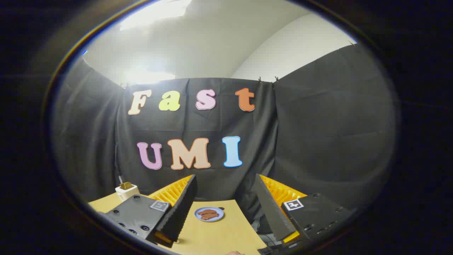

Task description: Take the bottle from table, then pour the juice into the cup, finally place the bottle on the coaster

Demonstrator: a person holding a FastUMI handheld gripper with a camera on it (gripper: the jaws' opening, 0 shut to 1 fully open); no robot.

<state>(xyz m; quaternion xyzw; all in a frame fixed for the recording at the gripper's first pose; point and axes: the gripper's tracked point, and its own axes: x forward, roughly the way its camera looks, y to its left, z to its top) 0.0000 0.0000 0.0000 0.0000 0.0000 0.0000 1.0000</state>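
Btwn fingers (apart) — plate point(209, 214)

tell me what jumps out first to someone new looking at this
The open tongs hang above a tan table, nothing between the fingers. Just ahead, between them, lies a small blue plate with brown pieces on it. Beyond the left finger, a white cup stands against the black cloth wall.

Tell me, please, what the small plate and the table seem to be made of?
The plate, lying between and beyond the open hand-held gripper fingers, looks like glazed ceramic or plastic: smooth pale-blue rim; cannot tell which. The table looks like light wood or laminate: even, matt, yellowish surface.
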